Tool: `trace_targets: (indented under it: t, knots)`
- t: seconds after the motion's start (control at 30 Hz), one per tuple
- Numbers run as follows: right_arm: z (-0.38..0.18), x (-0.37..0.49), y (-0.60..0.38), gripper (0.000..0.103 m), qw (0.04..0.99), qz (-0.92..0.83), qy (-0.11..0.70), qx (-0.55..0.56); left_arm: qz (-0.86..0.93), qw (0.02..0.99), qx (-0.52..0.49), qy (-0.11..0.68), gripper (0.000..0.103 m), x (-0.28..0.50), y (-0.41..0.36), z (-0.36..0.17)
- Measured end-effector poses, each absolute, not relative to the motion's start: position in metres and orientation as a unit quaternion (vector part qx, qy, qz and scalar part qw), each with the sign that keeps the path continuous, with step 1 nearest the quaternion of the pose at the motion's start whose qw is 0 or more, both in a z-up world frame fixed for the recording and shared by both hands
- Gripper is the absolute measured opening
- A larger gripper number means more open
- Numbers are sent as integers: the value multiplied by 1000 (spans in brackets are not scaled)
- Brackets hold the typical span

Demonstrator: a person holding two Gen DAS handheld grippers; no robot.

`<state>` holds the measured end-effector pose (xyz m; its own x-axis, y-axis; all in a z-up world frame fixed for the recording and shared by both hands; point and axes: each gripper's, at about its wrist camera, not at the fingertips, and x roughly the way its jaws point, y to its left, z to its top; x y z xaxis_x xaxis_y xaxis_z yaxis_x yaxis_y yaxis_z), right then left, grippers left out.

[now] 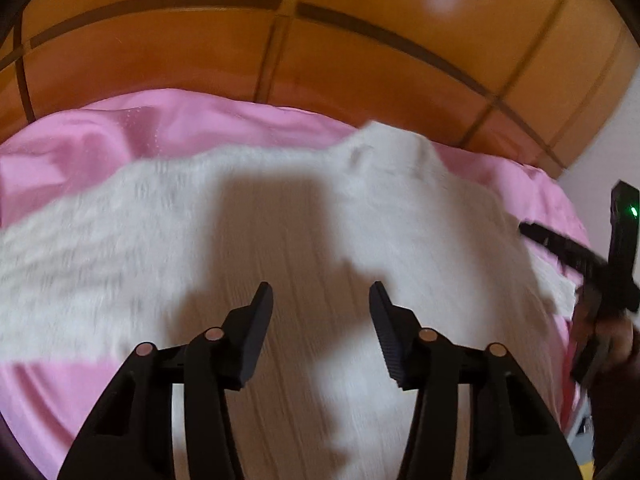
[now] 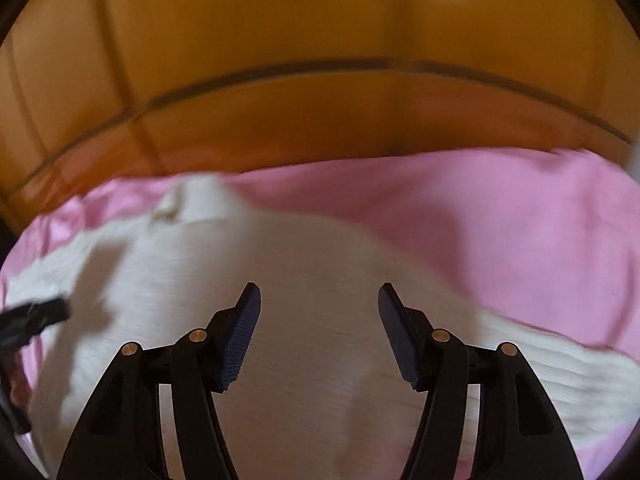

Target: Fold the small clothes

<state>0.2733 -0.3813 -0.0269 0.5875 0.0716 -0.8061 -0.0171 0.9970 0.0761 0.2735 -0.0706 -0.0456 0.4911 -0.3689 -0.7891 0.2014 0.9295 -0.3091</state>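
A white knitted garment (image 1: 248,240) lies spread on a pink sheet (image 1: 168,124); it also shows in the right wrist view (image 2: 320,272). My left gripper (image 1: 321,292) is open and empty, hovering above the garment's middle. My right gripper (image 2: 320,292) is open and empty above the garment's right part. The right gripper also shows in the left wrist view (image 1: 600,264) at the garment's right edge. The left gripper's tip shows in the right wrist view (image 2: 36,316) at the far left. Both views are blurred by motion.
The pink sheet (image 2: 500,220) covers the bed. An orange wooden panelled headboard (image 1: 280,40) rises behind it, also in the right wrist view (image 2: 320,100). A pale wall (image 1: 608,152) stands at the right.
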Motion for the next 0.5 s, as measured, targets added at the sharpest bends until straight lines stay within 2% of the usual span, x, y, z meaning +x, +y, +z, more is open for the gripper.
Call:
trace_targets:
  t: [0.13,0.23,0.3,0.5]
  knots:
    - [-62,310,-361,60,884,-5,467,11,-130,863,-89,479,47,314,-74,-61]
    - [-85,322,-384,60,884,-49,462,41,-89,874,-75,473,39,334,-75,-74]
    - [-89,327,-400,60,887,-55,452,76,-73,879,-73,465,38,341,-75,-76]
    - [-70,317,-403,60,886,-64,452,84,-55,884,-64,460,41,340,-76,-70]
